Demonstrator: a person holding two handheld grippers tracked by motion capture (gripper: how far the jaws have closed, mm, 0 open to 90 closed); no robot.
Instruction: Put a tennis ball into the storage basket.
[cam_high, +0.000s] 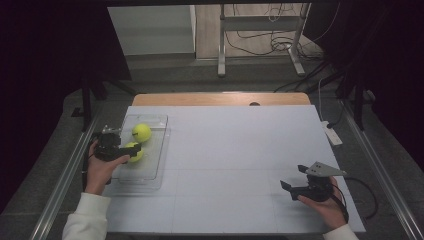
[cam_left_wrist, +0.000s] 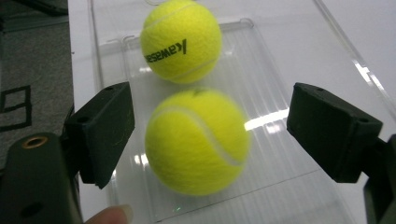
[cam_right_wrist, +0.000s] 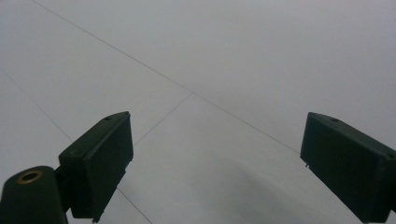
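A pale grey-white tabletop (cam_high: 240, 160), crossed by thin seam lines, stands in a dim room with dark curtains at both sides, a grey floor, a metal stand (cam_high: 260, 37) behind and loose cables beyond the far edge. At the tabletop's left side lies a clear plastic tray (cam_high: 157, 150) with two yellow tennis balls in it. The near tennis ball (cam_left_wrist: 196, 142) sits between the jaws of the left gripper (cam_left_wrist: 210, 126), which stand released with a gap on each side of it; the ball seems to rest on the tray floor, though it is slightly blurred. The far tennis ball (cam_left_wrist: 181, 41) lies just beyond it. The right gripper (cam_high: 294, 179) hangs released over bare tabletop, well apart from the tray. A white power strip (cam_high: 332, 134) lies at the right edge.
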